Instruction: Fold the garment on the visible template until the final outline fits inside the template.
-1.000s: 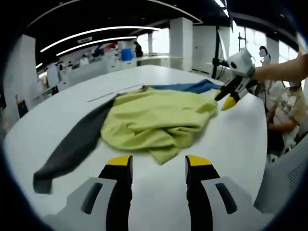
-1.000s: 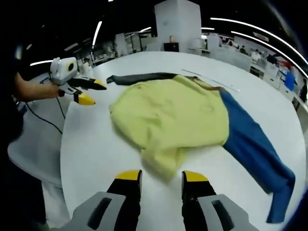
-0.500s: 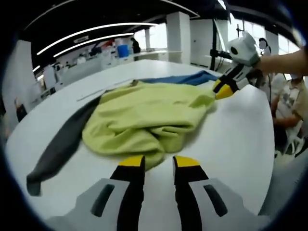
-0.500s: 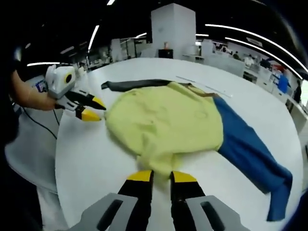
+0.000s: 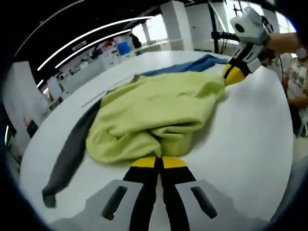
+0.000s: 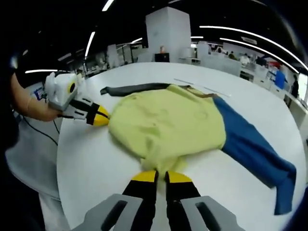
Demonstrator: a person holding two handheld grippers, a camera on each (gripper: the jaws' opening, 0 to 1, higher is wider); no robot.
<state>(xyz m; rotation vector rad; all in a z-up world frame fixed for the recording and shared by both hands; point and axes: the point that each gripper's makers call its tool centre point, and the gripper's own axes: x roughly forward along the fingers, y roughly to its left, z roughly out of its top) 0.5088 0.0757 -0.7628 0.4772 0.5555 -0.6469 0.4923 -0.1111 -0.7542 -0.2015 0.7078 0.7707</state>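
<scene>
Hem of the garment (image 5: 154,113) hidden between my left gripper's (image 5: 159,162) closed tips, background people too blurred to tell

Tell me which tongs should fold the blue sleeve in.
Right, probably. The right tongs grip the garment beside its blue sleeve; the left tongs sit at the far edge, by the grey sleeve.
</scene>
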